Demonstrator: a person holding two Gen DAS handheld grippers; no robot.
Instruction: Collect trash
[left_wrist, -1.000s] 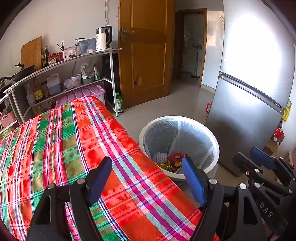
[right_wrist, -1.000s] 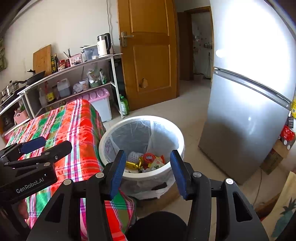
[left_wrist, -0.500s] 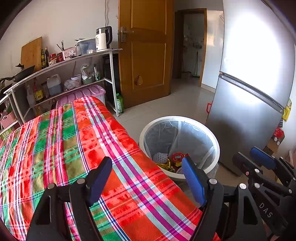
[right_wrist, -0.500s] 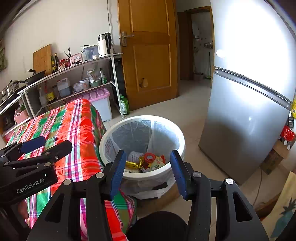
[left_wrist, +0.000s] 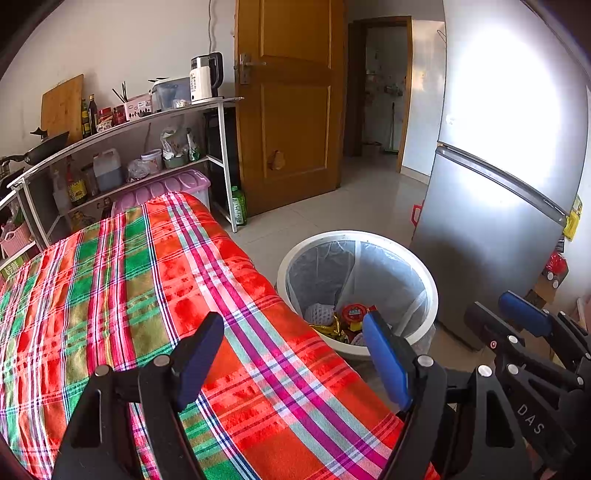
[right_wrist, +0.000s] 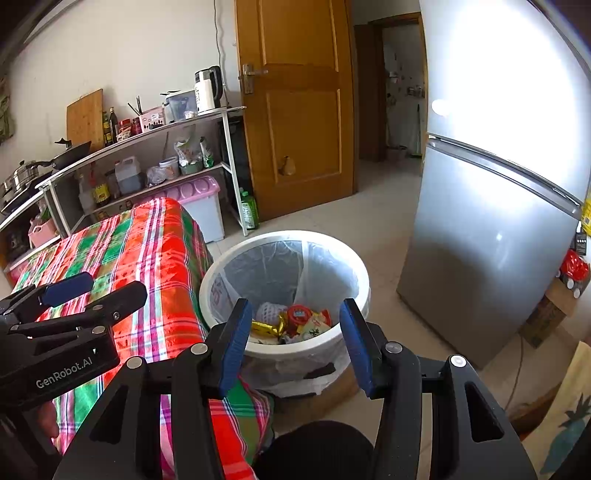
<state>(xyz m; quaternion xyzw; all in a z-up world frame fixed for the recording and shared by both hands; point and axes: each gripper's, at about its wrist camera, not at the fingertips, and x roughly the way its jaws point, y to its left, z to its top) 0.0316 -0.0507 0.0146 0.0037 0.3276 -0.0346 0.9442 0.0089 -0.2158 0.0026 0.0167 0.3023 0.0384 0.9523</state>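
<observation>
Left claw (left_wrist: 293, 365), right claw (right_wrist: 293, 345): both spread, nothing gripped. Wrappers noted inside white round lined plastic bin (right_wrist: 354, 269) beyond right claw. Collection judged complete; no trash seen on plaid-covered tabletop (left_wrist: 147, 280).

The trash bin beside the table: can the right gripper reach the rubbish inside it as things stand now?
Probably yes. The right gripper is open and empty, pointing down at the trash bin, whose top is uncovered. Nothing stands between them; the wrappers lie low inside.
</observation>
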